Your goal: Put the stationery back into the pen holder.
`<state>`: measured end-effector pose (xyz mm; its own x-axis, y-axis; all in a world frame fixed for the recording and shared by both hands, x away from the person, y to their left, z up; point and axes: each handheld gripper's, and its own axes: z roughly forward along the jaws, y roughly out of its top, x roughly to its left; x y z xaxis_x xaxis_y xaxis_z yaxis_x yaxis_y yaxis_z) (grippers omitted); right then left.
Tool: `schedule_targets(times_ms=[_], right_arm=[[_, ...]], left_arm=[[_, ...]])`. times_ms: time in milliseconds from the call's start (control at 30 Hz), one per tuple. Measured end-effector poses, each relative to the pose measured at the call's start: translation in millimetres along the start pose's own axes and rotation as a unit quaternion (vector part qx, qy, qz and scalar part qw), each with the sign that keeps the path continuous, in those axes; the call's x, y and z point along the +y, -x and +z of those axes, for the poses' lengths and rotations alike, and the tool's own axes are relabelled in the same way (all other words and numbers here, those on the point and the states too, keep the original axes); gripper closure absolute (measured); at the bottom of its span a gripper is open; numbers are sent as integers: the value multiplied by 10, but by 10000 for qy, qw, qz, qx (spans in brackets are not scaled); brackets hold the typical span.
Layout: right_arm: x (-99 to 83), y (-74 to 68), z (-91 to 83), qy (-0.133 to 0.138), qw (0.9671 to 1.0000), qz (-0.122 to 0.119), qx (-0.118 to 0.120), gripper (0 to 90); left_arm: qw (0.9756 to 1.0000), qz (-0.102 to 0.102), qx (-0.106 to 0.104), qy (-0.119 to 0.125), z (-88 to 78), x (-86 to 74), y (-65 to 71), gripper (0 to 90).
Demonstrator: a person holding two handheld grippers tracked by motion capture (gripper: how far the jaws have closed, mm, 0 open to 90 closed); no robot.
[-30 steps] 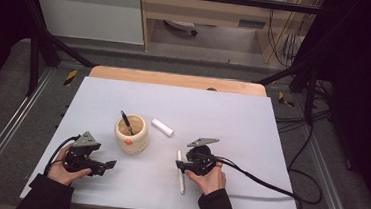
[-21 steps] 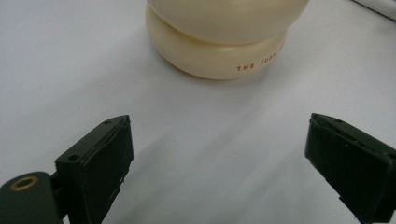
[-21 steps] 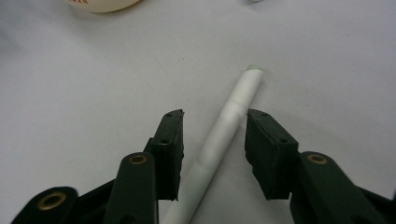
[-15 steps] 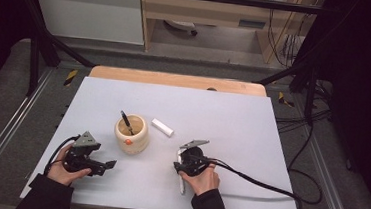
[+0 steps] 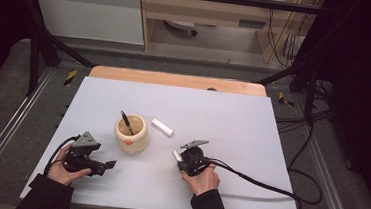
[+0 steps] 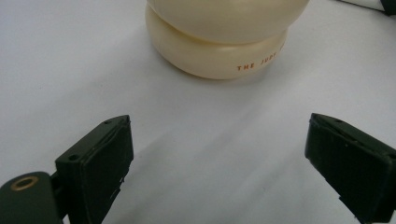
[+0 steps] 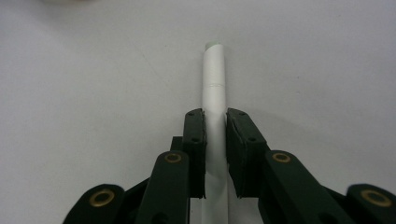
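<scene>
One slim white matte cylindrical stick on the pale grey table, long axis running straight ahead between the just-closing jaws of the right gripper, pads clamped on it, left gripper spread wide before a glossy cream rounded pot.

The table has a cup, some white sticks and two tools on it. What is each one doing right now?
Right tool: jaws have just been closing, now shut on the white marker.
White marker: lying flat on the table, gripped between the jaws.
Left tool: open, nothing between its jaws.
Cream holder: upright, with a black pen leaning inside.
Short white stick: lying loose beside the holder.
</scene>
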<state>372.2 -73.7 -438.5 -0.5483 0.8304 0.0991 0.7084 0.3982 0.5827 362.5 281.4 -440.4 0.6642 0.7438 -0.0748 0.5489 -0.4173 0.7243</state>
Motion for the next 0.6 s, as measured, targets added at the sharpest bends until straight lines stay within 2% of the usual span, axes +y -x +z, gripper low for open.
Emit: schedule_targets(times_ms=[267,600], right_arm=[[16,11,0,-57,10000,41,37,790],[27,33,-20,-106,9999,-52,88,793]], left_arm=[[10000,3,1,3,-2,0,0,79],[10000,5,2,7,-3,0,-1,79]])
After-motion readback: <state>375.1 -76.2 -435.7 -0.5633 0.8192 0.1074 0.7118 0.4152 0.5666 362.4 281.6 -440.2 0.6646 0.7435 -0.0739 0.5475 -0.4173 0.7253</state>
